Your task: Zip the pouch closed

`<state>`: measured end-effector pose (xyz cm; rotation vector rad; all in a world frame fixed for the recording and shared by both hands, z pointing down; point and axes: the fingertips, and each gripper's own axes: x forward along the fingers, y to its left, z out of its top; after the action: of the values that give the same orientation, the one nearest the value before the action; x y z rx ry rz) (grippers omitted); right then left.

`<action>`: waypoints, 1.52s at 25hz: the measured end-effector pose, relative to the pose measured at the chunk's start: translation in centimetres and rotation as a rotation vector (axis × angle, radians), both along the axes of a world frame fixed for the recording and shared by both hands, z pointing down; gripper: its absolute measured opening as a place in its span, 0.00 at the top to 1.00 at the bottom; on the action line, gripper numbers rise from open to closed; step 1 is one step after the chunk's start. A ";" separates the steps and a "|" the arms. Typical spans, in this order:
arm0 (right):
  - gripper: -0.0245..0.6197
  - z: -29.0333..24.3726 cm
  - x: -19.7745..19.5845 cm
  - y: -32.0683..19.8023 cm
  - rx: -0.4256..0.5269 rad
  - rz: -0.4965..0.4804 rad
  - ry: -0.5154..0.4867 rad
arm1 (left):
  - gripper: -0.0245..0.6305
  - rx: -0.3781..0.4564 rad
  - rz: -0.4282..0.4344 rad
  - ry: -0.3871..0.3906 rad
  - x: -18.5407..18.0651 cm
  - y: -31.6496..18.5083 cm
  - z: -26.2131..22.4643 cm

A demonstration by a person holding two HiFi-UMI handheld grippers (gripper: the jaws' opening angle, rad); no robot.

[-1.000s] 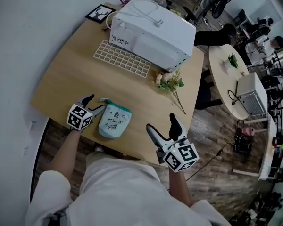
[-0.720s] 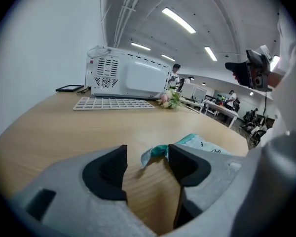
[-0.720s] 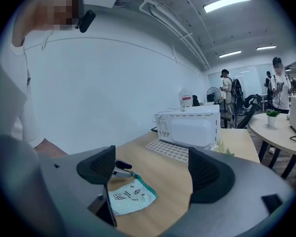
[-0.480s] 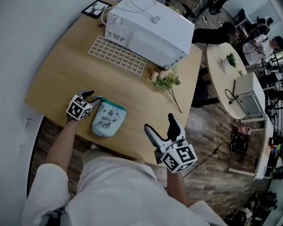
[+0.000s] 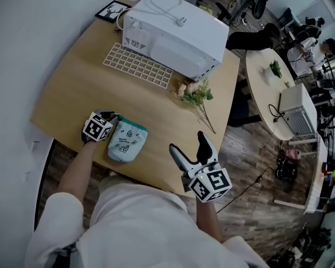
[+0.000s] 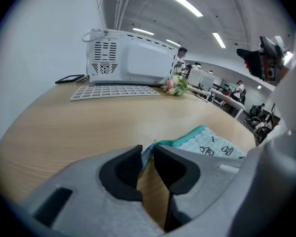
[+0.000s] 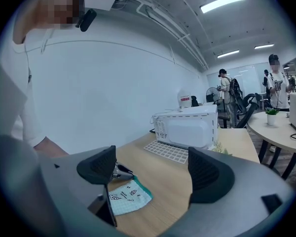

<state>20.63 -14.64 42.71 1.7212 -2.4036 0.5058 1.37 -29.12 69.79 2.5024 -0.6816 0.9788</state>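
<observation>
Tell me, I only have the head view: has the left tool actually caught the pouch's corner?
Observer: Yes. The left gripper view shows the left tool, which has just been closing, pinching the teal-edged corner of the pouch.
Operator: Anything between the right tool's jaws?
Observer: No. The right gripper view shows the right tool wide open and holding nothing; the pouch lies farther off on the table.

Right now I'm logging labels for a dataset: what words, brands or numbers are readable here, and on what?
No text is legible anywhere.
pouch: small dark prints, too small to read.
microwave: no readable label.
left tool and right tool: square marker patterns only, no words.
</observation>
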 end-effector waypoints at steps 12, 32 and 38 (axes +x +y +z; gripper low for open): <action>0.27 0.1 -2.1 -0.7 0.025 -0.064 -0.032 | 0.90 0.064 0.049 0.139 0.7 1.6 -5.4; 0.62 -0.1 -10.1 -0.6 0.044 -0.424 0.248 | 0.91 0.085 0.423 0.788 0.9 11.1 -23.3; 0.70 -1.2 -13.2 -1.1 0.093 -0.528 0.362 | 0.91 0.062 0.479 0.913 0.2 12.5 -26.4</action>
<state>7.42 -15.79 41.49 1.0157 -2.4836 0.0080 1.59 -16.61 43.36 2.8122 0.1803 -0.1449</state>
